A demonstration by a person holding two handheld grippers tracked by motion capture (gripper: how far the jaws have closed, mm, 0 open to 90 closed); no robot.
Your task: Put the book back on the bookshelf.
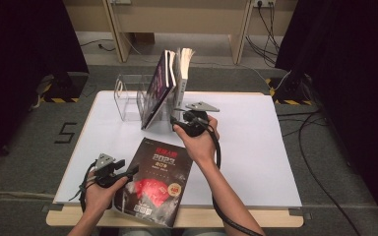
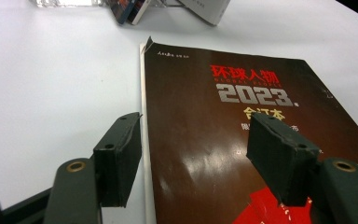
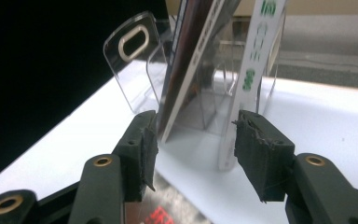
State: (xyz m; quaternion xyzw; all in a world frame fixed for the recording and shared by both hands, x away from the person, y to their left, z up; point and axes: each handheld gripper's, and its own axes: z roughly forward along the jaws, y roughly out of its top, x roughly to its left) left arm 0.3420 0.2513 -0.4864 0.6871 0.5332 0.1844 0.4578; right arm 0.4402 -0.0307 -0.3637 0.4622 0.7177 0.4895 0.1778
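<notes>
From the high view, a dark magazine with red artwork and "2023" on its cover lies flat at the near edge of the white table, its lower corner hanging just past that edge. The left gripper rests at the magazine's left side, its jaw tips over the cover's edge; how far they stand apart is hard to make out from here. Toward the far edge stands a clear acrylic rack holding a leaning dark-covered magazine and a white-spined book. The right gripper points at the rack's foot, its jaws largely hidden by the hand and gripper body.

In the left gripper view, the jaws stand wide with nothing pressed between them: one pad is over the bare table just beside the magazine's spine, the other above the cover. The cover's lower part is cut off by the frame. The rack is only a blurred sliver at the top.

In the right gripper view, the right gripper is wide open and holds nothing. The leaning magazine's lower edge sits just beside one pad; the white spine stands near the other. The rack's clear dividers are hard to separate from each other. A scrap of red cover shows at the bottom edge.
</notes>
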